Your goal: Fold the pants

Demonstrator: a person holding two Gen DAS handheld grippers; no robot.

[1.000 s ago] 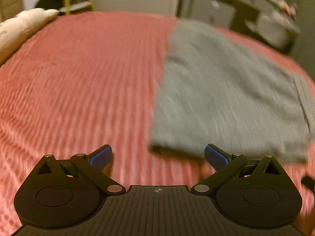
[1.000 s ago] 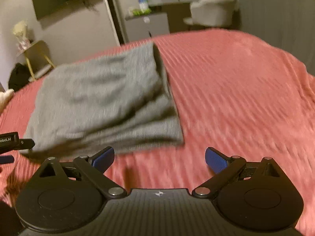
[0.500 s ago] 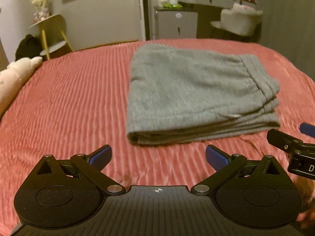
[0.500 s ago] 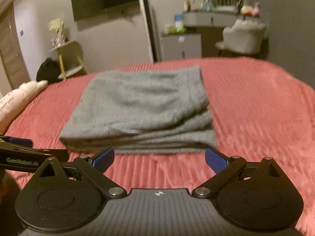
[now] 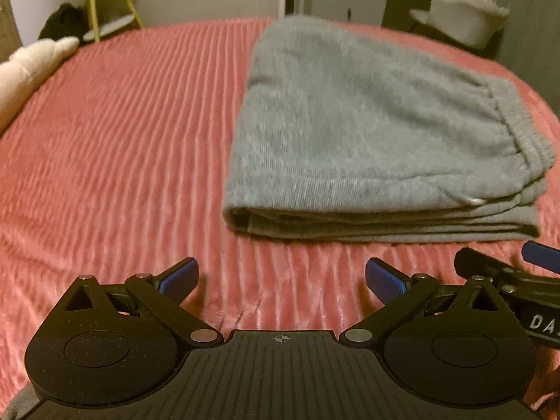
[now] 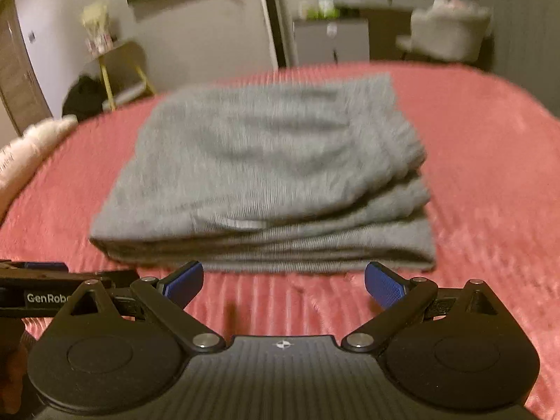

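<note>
Home bedroom: red ribbed bedspread, pillow, dresser, armchair.

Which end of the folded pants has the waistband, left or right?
The right end of the pants: its ribbed elastic waistband runs down that side, while the left end is a smooth rounded fold.

We look low across the bed from both wrists, close, sharing the pants at 12 o'clock.
</note>
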